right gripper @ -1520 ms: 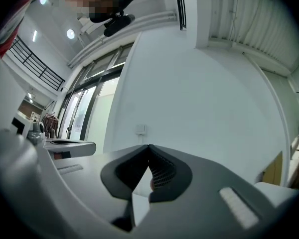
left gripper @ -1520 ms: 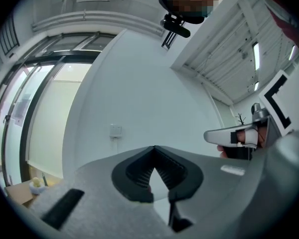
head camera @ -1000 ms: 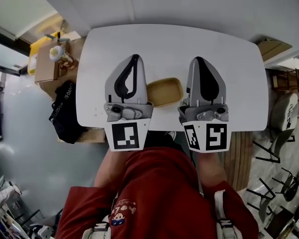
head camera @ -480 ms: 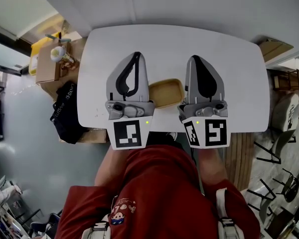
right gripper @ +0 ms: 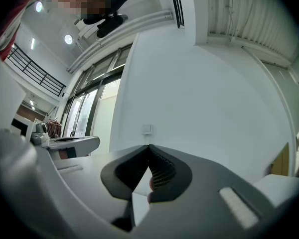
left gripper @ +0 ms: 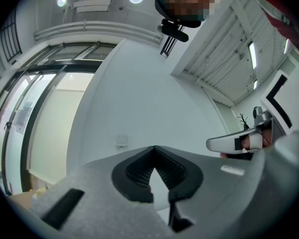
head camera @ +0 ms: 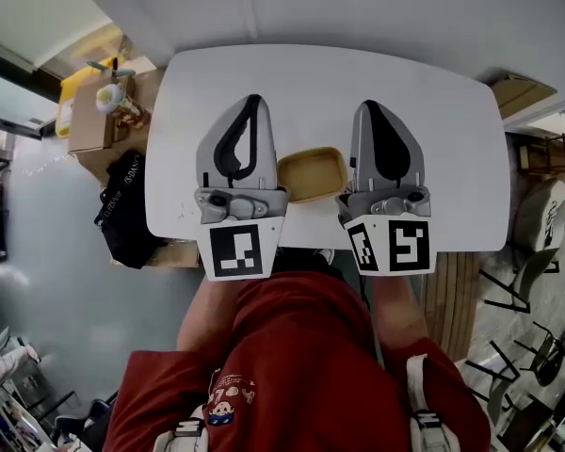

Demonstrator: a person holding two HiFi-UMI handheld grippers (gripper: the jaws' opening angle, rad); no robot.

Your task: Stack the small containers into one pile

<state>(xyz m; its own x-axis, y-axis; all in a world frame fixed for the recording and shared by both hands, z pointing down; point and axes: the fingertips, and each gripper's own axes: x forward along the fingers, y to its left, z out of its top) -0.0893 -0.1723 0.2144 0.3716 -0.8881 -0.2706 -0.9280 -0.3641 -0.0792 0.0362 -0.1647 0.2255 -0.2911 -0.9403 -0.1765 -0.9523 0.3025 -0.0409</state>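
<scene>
A shallow yellow container [head camera: 311, 174] sits on the white table [head camera: 330, 83] near its front edge, between my two grippers. It looks like a single pile; how many containers it holds I cannot make out. My left gripper [head camera: 255, 102] hovers just left of it, shut and empty. My right gripper [head camera: 370, 109] hovers just right of it, also shut and empty. The left gripper view shows closed jaws [left gripper: 153, 149] tilted up at a white wall, with the right gripper [left gripper: 237, 143] beside them. The right gripper view shows closed jaws [right gripper: 148, 148] and the left gripper [right gripper: 72, 144].
A cardboard box [head camera: 87, 121] with small items and a black bag [head camera: 122, 210] stand on the floor left of the table. Chairs [head camera: 537, 215] and wooden boards [head camera: 520, 90] are on the right. The person's red-clothed torso [head camera: 292, 365] is against the table's front edge.
</scene>
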